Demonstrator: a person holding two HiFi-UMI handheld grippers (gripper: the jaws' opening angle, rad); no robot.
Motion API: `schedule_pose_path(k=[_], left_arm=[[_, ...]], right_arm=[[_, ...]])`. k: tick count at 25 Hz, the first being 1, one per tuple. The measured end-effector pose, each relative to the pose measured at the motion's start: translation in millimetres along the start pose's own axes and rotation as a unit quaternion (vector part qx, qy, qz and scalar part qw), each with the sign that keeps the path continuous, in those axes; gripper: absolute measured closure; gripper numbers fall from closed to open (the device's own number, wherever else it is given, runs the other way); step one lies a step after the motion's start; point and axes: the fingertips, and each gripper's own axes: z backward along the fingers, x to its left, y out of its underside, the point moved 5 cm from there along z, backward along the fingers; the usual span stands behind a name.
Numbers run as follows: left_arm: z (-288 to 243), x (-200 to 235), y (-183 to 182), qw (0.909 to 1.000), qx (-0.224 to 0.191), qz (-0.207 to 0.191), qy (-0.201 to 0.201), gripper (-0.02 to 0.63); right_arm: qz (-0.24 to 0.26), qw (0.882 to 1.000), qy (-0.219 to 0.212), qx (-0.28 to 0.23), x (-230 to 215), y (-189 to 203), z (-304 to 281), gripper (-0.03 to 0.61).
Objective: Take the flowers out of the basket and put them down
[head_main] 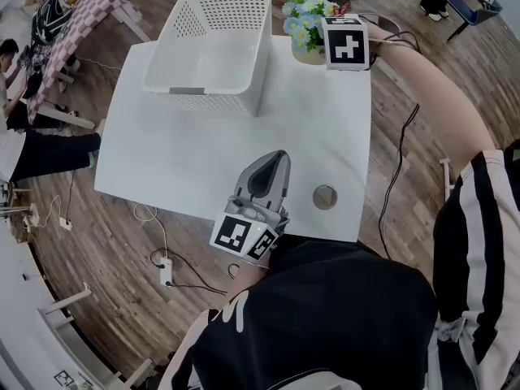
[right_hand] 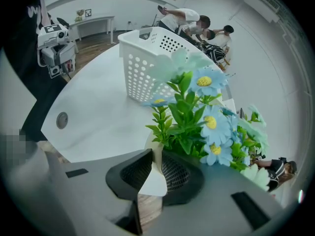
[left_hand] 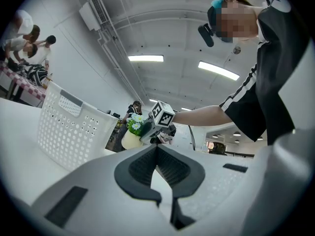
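Blue and white artificial flowers (head_main: 302, 10) with green leaves stand in a cream pot (head_main: 307, 54) at the table's far right edge, outside the white perforated basket (head_main: 207, 100) and just right of it. My right gripper (head_main: 318, 45) is shut on the pot's rim; in the right gripper view the jaws (right_hand: 156, 154) pinch the cream wall (right_hand: 153, 178) below the flowers (right_hand: 204, 117). I cannot tell whether the pot rests on the table. My left gripper (head_main: 272, 159) lies low at the near table edge, shut and empty (left_hand: 156, 149). The basket looks empty.
The white table (head_main: 187, 161) has a round metal grommet (head_main: 324, 197) near its front right. Cables hang off the right side (head_main: 398, 169). People sit at another table (head_main: 49, 31) to the far left, over wooden floor.
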Motion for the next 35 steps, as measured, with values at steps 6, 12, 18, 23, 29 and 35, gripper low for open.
schedule_pose_path(k=[6, 12, 18, 23, 29, 35], left_arm=[[1, -3, 9, 0.9999, 0.001, 0.004, -0.014, 0.609], [4, -5, 8, 0.9995, 0.003, 0.005, -0.032, 0.609], [15, -4, 13, 0.9989, 0.003, 0.003, -0.047, 0.609], [22, -4, 16, 0.9986, 0.004, 0.004, -0.053, 0.609], [30, -2, 20, 0.9978, 0.009, 0.011, -0.064, 0.609], [32, 5, 20, 0.9976, 0.013, 0.014, -0.067, 0.609]], right_arm=[[0.013, 1.0, -0.01, 0.006, 7, 2, -18, 0.509], [0.017, 1.0, -0.021, 0.005, 9, 2, -31, 0.509], [0.02, 0.999, -0.026, 0.002, 19, -3, -45, 0.509], [0.025, 0.999, -0.028, 0.007, 25, -5, -55, 0.509], [0.027, 0.999, -0.037, 0.006, 32, -8, -68, 0.509], [0.03, 0.999, -0.04, 0.005, 33, -15, -80, 0.508]])
